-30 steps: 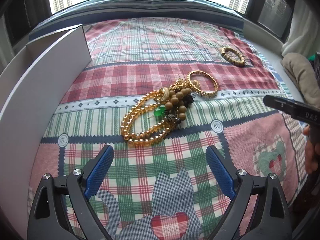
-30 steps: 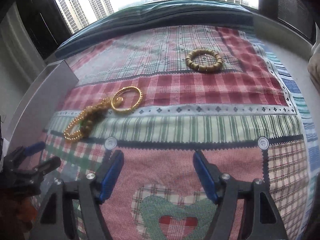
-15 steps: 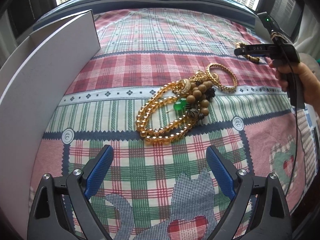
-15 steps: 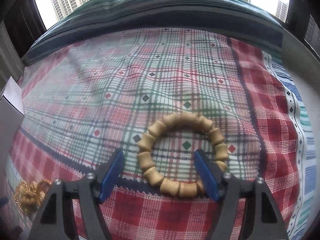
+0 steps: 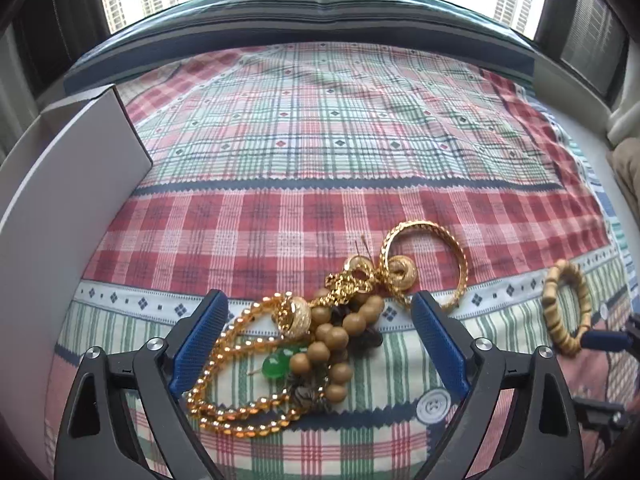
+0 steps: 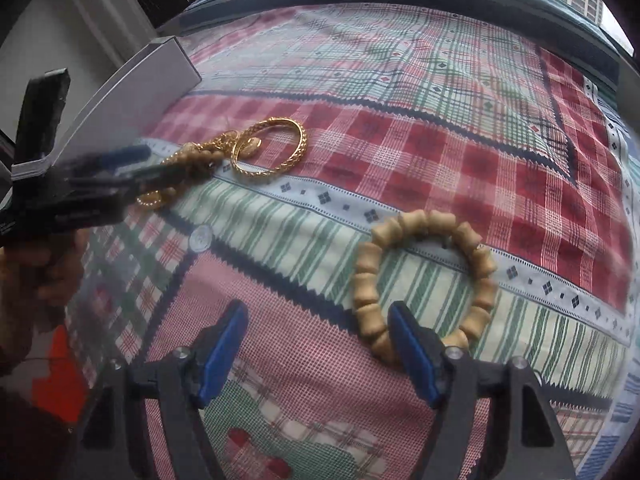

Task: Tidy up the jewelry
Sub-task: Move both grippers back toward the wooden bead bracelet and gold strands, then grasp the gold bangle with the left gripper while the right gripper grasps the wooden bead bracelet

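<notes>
Tower blocks show through the window behind a bed covered with a patchwork quilt of red, green and white checks. At the quilt's left edge stands an open grey box, its near wall upright, with nothing visible inside from these angles.

Near the middle of the quilt lies a tangled heap of jewelry: an amber bead strand, a string of round brown beads, a green stone, gold rings, and a gold bangle at the far right end of the heap. The heap's long axis runs from near-left to far-right. The left gripper hangs right over it with its fingers released and spread, one on each side of the tangle, not yet pressing on it.

Well apart to the right lies a wooden bead bracelet, flat on a striped band of the quilt. The right gripper has its fingers released too. Its right finger stands inside the ring, at its near rim, with the left finger outside on bare quilt, so the near arc of beads sits between them. Closing there would likely pinch that arc, and the box lies far off to the left.
</notes>
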Tool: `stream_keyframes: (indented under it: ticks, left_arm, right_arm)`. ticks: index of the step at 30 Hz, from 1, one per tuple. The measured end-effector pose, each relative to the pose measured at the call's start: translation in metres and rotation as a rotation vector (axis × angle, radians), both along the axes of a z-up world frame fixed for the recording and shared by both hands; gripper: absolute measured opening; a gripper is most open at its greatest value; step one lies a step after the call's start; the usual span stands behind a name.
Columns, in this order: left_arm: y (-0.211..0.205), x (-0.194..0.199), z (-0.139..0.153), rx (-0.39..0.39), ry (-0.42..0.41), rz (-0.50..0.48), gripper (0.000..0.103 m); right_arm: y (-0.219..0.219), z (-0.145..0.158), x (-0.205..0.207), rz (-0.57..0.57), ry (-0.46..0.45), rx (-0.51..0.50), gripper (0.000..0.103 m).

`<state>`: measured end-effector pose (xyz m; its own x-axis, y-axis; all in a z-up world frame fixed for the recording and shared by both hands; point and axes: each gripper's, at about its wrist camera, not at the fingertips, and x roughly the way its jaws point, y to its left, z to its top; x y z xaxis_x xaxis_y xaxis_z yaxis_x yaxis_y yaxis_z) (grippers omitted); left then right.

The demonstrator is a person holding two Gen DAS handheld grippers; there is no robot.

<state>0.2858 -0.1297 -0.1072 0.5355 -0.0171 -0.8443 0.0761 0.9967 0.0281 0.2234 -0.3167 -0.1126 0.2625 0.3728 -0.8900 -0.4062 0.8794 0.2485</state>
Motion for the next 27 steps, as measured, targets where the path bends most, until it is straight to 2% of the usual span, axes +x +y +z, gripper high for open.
stream_keyframes:
  ticks: [2,4,6,8,13,17,21,23,25,27]
  left_arm:
    - [-0.017,0.011,-0.008,0.057,0.006,0.004,0.091]
    - [-0.034,0.012,-0.020,0.158,0.019,-0.027,0.091]
    - [-0.042,-0.001,-0.021,0.241,-0.032,-0.046,0.090]
    - [-0.042,-0.017,-0.021,0.255,-0.027,-0.083,0.090]
    - [-0.009,-0.073,-0.021,0.228,0.021,-0.162,0.096]
    - [0.032,-0.117,-0.019,0.144,0.117,-0.186,0.097]
    - [0.073,-0.136,-0.006,-0.018,0.143,-0.142,0.097]
    - [0.082,-0.138,0.004,-0.090,0.126,-0.135,0.097]
    - [0.080,-0.139,0.009,-0.100,0.105,-0.164,0.097]
    - [0.071,-0.136,0.006,-0.066,0.100,-0.184,0.097]
  right_arm:
    - [-0.011,0.009,-0.017,-0.074,-0.028,0.081,0.075]
    - [-0.018,0.018,-0.032,-0.126,-0.071,0.119,0.075]
    - [-0.019,0.030,-0.044,-0.152,-0.123,0.124,0.075]
    - [-0.021,0.037,-0.056,-0.164,-0.160,0.127,0.075]
    - [-0.021,0.041,-0.080,-0.203,-0.184,0.133,0.075]
    - [-0.012,0.030,-0.099,-0.203,-0.163,0.088,0.075]
    - [-0.003,0.028,-0.115,-0.207,-0.159,0.062,0.075]
    - [-0.003,0.031,-0.118,-0.228,-0.170,0.046,0.075]
    - [-0.007,0.032,-0.112,-0.259,-0.164,0.034,0.075]
    - [-0.012,0.032,-0.106,-0.291,-0.161,0.015,0.075]
